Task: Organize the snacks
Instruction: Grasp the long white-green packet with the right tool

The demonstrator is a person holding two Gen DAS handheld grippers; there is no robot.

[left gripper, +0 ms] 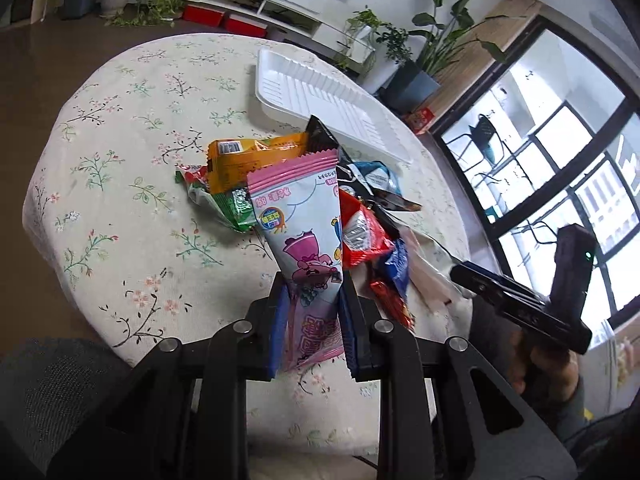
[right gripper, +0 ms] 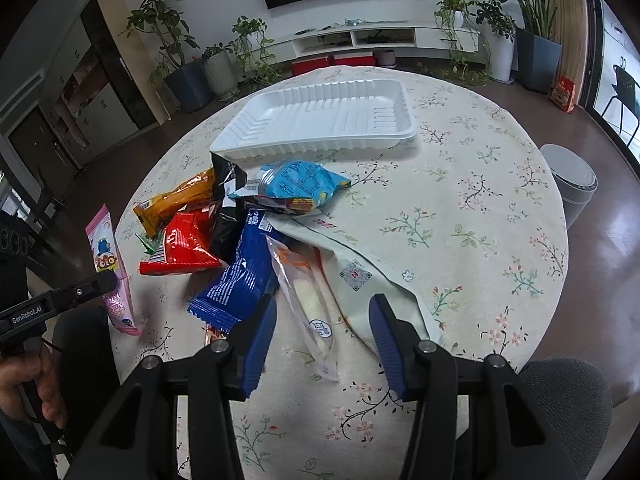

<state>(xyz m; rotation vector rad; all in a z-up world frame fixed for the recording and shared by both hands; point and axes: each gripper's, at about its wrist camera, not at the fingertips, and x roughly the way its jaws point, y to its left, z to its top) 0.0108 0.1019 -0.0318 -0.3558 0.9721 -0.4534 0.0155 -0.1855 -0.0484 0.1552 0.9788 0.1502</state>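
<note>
Left gripper (left gripper: 312, 300) is clenched on a pink packet (left gripper: 304, 236); both blue pads press its lower part, and the packet stands up from the jaws, lifted clear of the tablecloth (left gripper: 120, 160). In the right wrist view the same pink packet (right gripper: 110, 264) hangs off the left gripper (right gripper: 106, 278) above the near left edge of the table.

Right gripper (right gripper: 322, 316) is released: jaws stand apart, pads touching nothing. A clear wrapper (right gripper: 308, 300) with a white stick inside lies flat on the cloth between the fingers, just beside a pale bag (right gripper: 360, 264) with a QR code.

Snack pile sits mid-table, toward the left edge:
- blue packet (right gripper: 240, 276), overlapping the clear wrapper's far end
- red packet (right gripper: 184, 244), left of the blue one
- orange packet (right gripper: 176, 200), beyond the red one
- black packet (right gripper: 226, 184), tilted, its top edge touching the tray
- light blue packet (right gripper: 296, 180), resting on the black one

White tray (right gripper: 320, 120) lies at the far edge of the table, ribbed walls, nothing inside it. Green wrapper (left gripper: 224, 200) shows under the orange packet (left gripper: 256, 160) in the left wrist view.

A hand (left gripper: 552, 360) holds the right gripper's handle at the near right edge of the table.
</note>
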